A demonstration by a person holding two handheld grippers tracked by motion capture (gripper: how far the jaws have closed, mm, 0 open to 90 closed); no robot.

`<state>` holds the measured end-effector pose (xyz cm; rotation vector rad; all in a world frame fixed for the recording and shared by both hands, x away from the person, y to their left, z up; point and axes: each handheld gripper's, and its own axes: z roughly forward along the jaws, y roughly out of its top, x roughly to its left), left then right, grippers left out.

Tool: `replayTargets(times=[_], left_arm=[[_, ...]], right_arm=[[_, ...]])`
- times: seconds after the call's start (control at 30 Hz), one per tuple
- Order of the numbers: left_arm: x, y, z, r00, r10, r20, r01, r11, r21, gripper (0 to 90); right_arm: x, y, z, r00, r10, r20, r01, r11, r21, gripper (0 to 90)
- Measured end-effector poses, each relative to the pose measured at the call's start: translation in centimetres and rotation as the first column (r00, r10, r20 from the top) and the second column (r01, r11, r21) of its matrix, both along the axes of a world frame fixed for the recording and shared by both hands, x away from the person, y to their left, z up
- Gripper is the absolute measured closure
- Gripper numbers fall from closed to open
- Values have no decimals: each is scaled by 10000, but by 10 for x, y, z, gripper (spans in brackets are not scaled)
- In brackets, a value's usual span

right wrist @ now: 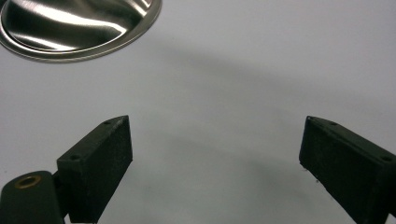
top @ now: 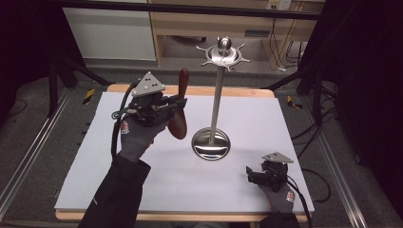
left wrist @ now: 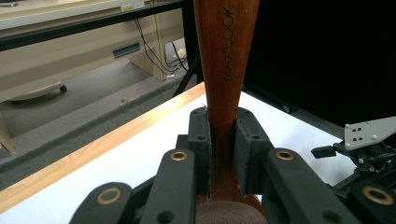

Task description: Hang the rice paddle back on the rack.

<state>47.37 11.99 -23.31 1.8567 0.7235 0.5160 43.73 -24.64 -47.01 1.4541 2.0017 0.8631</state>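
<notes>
While your left gripper [top: 177, 105] clamps the wooden utensil [top: 180, 107] upright for hanging on the rack [top: 218, 95] | right gripper [right wrist: 215, 154] released, resting on bench [top: 266, 123].

L claw [top: 182, 102] clamped, raised; R claw [top: 249, 174] open, low.
</notes>
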Motion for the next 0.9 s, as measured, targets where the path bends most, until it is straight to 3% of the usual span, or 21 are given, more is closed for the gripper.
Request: replayTargets(times=[0.6,0.63,0.9], left_arm=[[11,-13,12,9999,-119,83,119,9999,81,777],[13,-13,13,9995,-78,312,75,9999,96,777],[15,-17,17,9998,-104,190,103,9999,62,777]], right_arm=[[0,0,0,10000,-34,-33,34,10000,47,98],[0,0,0,10000,-18,-20,18,10000,52,98],[0,0,0,10000,-48,-24,48,10000,75,98]])
